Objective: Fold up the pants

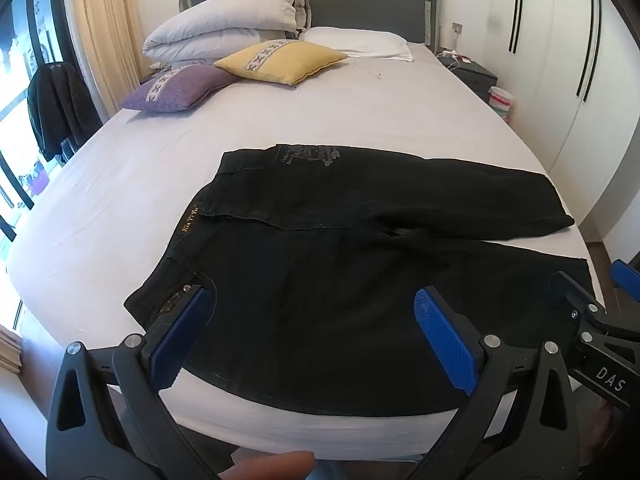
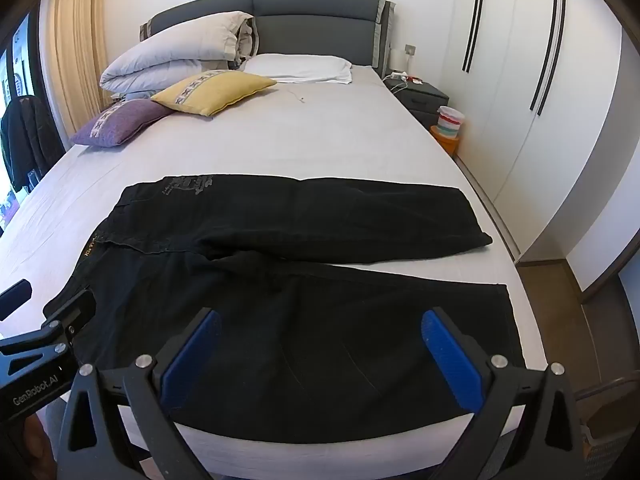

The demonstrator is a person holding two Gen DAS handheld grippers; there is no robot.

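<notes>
Black pants [image 1: 340, 240] lie flat across the near end of the bed [image 1: 280, 112], waistband to the left, both legs running right and spread apart. My left gripper [image 1: 316, 316] hovers open over the near leg close to the waist, nothing between its blue pads. In the right wrist view the same pants [image 2: 300, 256] fill the foreground, and my right gripper [image 2: 320, 340] stands open above the near leg toward its hem. Each gripper shows at the edge of the other's view: the right one [image 1: 600, 308], the left one [image 2: 48, 320].
A purple cushion [image 1: 176, 90], a yellow cushion [image 1: 280, 60], a folded duvet [image 1: 224, 24] and a white pillow [image 1: 356, 42] sit at the head of the bed. A nightstand [image 2: 420, 94] and white wardrobe [image 2: 540, 100] stand on the right. A dark jacket [image 1: 60, 108] hangs left.
</notes>
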